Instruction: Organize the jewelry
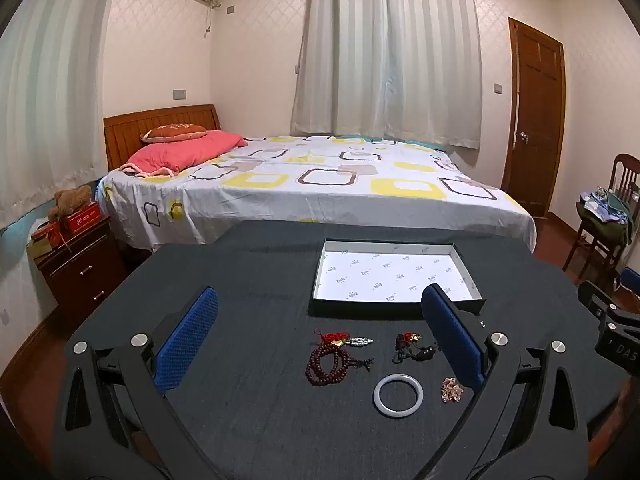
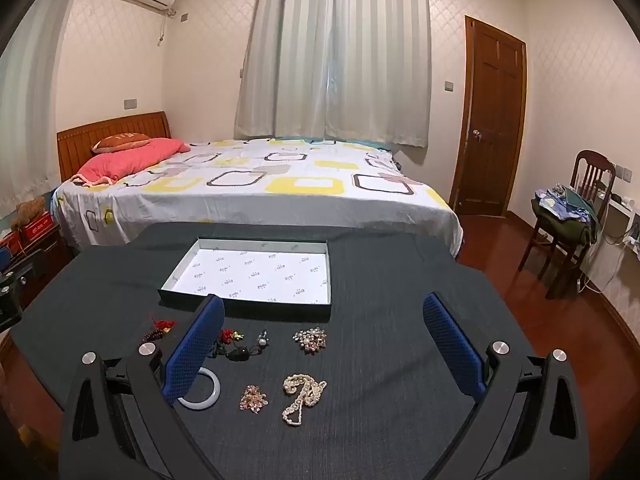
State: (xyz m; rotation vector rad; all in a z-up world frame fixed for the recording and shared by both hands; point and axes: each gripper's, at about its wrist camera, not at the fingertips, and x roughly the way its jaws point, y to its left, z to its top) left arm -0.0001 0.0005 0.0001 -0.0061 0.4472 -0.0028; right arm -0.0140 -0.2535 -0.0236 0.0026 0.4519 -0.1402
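An open white-lined box (image 1: 390,276) (image 2: 256,272) sits at the far side of a dark cloth-covered table (image 1: 248,420). In front of it lie a dark wooden bead bracelet with a red knot (image 1: 332,362), a dark cord piece with a red knot (image 1: 414,348) (image 2: 238,344), a white bangle (image 1: 398,394) (image 2: 208,394), a small pink bead cluster (image 1: 452,390) (image 2: 253,398), a pearl necklace (image 2: 302,396) and a pearl brooch cluster (image 2: 310,340). My left gripper (image 1: 320,336) is open above the jewelry. My right gripper (image 2: 324,340) is open and empty too.
A bed (image 1: 320,188) stands beyond the table, a nightstand (image 1: 80,264) at left, a wooden chair with clothes (image 2: 568,216) at right and a door (image 2: 492,120) behind. The right gripper's body shows at the left view's right edge (image 1: 616,332).
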